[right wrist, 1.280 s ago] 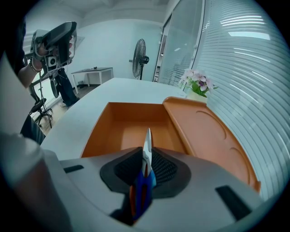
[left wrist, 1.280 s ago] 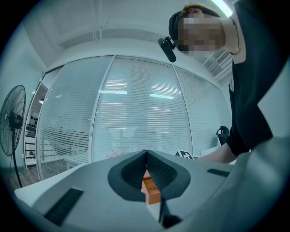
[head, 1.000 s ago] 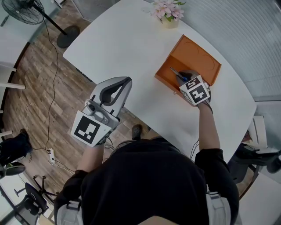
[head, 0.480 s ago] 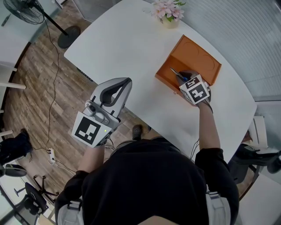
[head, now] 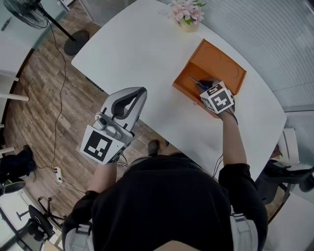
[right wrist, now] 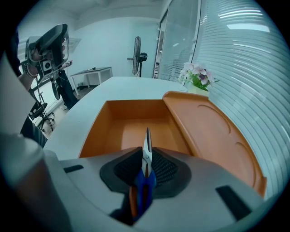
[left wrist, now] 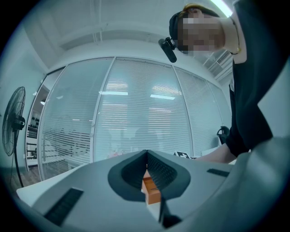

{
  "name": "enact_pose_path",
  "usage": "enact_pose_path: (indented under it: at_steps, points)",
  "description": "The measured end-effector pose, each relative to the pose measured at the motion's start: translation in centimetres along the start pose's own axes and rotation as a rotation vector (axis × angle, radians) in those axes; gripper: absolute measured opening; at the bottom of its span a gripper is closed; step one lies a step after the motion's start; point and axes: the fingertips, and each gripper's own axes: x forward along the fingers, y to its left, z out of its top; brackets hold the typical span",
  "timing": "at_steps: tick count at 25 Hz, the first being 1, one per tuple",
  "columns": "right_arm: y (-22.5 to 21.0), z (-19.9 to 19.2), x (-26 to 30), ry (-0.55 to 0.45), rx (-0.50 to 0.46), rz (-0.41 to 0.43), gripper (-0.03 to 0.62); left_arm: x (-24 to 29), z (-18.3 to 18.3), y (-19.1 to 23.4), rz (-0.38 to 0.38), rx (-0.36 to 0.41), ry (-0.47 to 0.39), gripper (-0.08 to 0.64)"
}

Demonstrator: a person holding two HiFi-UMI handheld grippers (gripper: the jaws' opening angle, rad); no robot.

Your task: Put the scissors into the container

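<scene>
**Scissors over the container, not yet released**

Head view: my right gripper point(head: 203, 87) holds the scissors point(head: 195, 81) over the open container point(head: 216, 61) on the bench point(head: 132, 49). The left gripper point(head: 139, 93) hangs beyond the bench edge.
Left gripper view: jaws together, empty.
Right gripper view: jaws clamped on the blue handles, blades pointing into the container. I judge only lowering and release remain

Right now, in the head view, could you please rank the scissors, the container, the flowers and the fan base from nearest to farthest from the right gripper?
1. scissors, clamped in the right gripper.
2. container, just ahead, under the scissors' tip.
3. flowers, at the table's far edge.
4. fan base, on the floor, far left.
</scene>
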Motion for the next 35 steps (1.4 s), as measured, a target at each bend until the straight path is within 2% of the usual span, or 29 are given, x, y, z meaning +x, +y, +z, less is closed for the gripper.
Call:
enact_pose_path:
  at_steps: [3, 11, 18, 35]
  points:
    - [0.0, 0.0, 0.0, -0.002, 0.011, 0.01, 0.071, 0.1, 0.1, 0.0, 0.002, 0.005, -0.002, 0.014]
    - [-0.1, -0.1, 0.1, 0.016, -0.033, -0.006, 0.074, -0.1, 0.0, 0.3, 0.003, 0.007, -0.001, 0.014]
    - [-0.5, 1.5, -0.9, -0.012, -0.049, -0.025, 0.086, -0.5, 0.6, 0.6, 0.008, 0.017, -0.008, 0.014]
    - [0.0, 5.3, -7.2, -0.191, -0.026, -0.133, 0.092, -0.4, 1.6, -0.7, -0.045, 0.037, -0.037, 0.014]
